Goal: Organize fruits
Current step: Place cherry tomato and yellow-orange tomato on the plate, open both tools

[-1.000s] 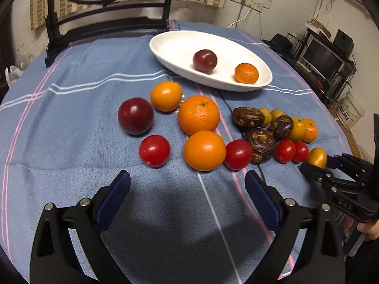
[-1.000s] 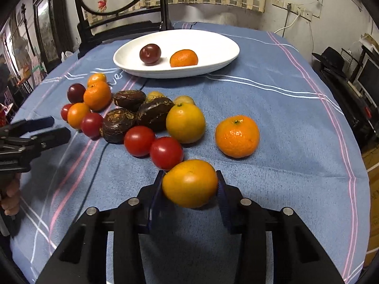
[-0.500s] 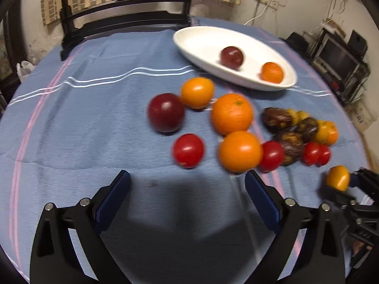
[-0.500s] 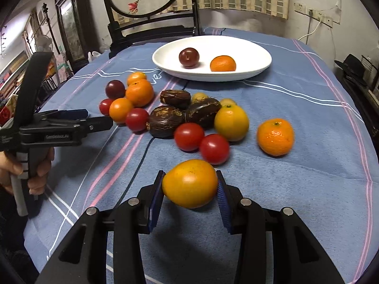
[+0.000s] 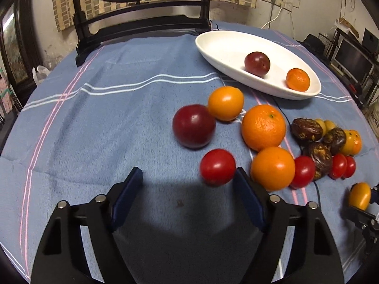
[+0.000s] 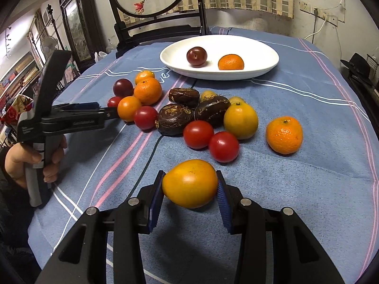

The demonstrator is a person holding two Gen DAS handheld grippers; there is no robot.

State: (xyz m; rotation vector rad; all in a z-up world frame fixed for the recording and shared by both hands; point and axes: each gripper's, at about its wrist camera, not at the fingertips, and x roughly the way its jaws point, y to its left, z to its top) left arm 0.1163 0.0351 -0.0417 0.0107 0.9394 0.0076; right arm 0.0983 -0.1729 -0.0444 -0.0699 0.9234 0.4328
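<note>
My right gripper (image 6: 189, 187) is shut on a yellow-orange fruit (image 6: 190, 183), held just above the blue tablecloth; it also shows at the right edge of the left wrist view (image 5: 359, 195). My left gripper (image 5: 188, 177) is open, its right pad beside a red tomato (image 5: 217, 166). A white oval plate (image 6: 260, 54) at the back holds a dark plum (image 6: 196, 56) and a small mandarin (image 6: 231, 62). Loose oranges (image 5: 263, 126), plums (image 5: 193, 125), tomatoes (image 6: 198, 133) and brown passion fruits (image 6: 174, 118) lie on the cloth.
A dark wooden chair (image 6: 156, 30) stands behind the table's far edge. A thin black cable (image 6: 151, 153) runs across the cloth among the fruit. A lone mandarin (image 6: 284, 134) lies to the right. Shelves and equipment stand beyond the table's right side (image 5: 350, 54).
My left gripper has moved forward and left, closing in until the red tomato sits by its right pad. My right gripper has kept hold of the yellow-orange fruit and shifted a little.
</note>
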